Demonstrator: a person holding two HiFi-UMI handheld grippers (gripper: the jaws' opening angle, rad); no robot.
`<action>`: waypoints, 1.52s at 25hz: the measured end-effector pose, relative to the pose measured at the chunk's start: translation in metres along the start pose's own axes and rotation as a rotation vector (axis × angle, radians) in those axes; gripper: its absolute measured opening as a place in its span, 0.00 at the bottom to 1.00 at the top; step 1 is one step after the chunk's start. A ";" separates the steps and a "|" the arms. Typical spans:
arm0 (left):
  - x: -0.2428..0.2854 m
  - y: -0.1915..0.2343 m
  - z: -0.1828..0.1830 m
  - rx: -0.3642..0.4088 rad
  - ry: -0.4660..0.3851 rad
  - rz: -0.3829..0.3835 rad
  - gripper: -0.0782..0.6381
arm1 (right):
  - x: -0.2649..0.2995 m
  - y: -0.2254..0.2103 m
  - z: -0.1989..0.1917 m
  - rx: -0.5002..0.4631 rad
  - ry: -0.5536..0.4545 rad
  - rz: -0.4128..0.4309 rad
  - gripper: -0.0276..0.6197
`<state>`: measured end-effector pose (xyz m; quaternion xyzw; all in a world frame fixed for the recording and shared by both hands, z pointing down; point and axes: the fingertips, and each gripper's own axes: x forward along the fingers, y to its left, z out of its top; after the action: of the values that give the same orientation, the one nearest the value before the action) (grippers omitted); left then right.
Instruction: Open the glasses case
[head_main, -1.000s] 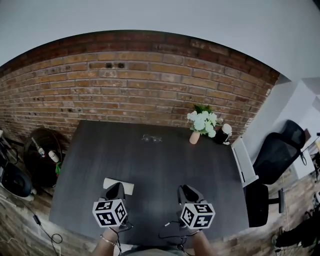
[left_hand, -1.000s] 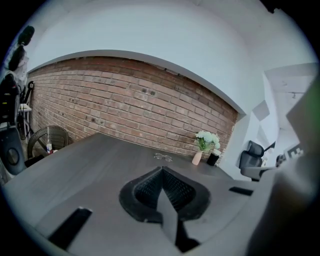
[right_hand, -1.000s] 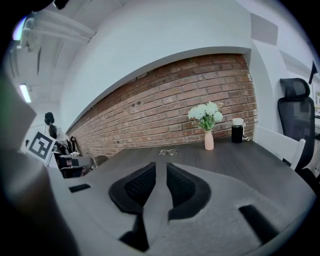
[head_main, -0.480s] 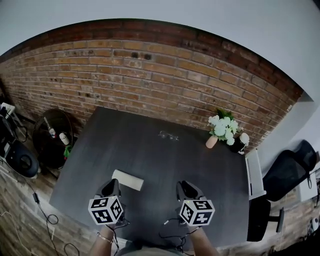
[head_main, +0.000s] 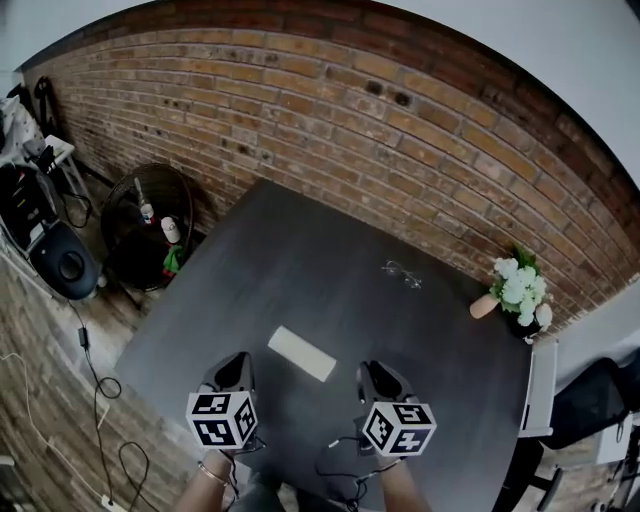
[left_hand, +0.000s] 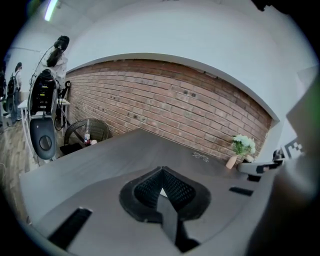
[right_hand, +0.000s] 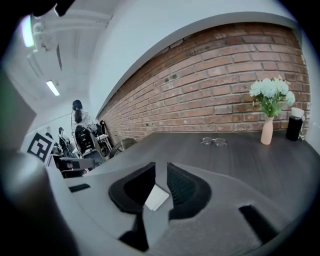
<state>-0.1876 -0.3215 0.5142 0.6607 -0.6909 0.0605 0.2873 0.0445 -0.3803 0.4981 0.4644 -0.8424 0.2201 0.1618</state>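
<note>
A flat white glasses case (head_main: 302, 353) lies shut on the dark table (head_main: 290, 270), near the front edge and between my two grippers. My left gripper (head_main: 238, 362) hovers just left of it with its pads meeting at the tips (left_hand: 161, 170); a sliver of the case (left_hand: 162, 192) shows behind them. To the right of the case, my right gripper (head_main: 372, 372) keeps a narrow gap between its jaws (right_hand: 161, 172), through which the case (right_hand: 156, 198) shows. Neither gripper holds anything. A pair of glasses (head_main: 401, 272) lies farther back.
White flowers in a pink vase (head_main: 515, 290) and a dark bottle (right_hand: 295, 124) stand at the table's far right corner. A brick wall (head_main: 400, 140) runs behind. A round wire fan (head_main: 150, 225), cables and equipment sit on the floor at left.
The head view has swung, so the table sits more diagonal and the case now appears between the grippers. Both grippers stay near the front edge.
</note>
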 end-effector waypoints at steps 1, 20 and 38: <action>0.004 0.005 -0.002 0.001 0.007 0.000 0.10 | 0.009 0.003 -0.005 0.005 0.009 0.006 0.16; 0.073 0.028 -0.087 -0.007 0.175 -0.054 0.10 | 0.071 0.011 -0.108 0.004 0.193 0.019 0.17; 0.109 0.022 -0.099 0.204 0.337 -0.099 0.10 | 0.079 0.024 -0.131 -0.143 0.257 -0.019 0.18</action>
<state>-0.1727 -0.3690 0.6549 0.7000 -0.5899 0.2257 0.3333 -0.0080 -0.3572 0.6420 0.4277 -0.8239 0.2157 0.3030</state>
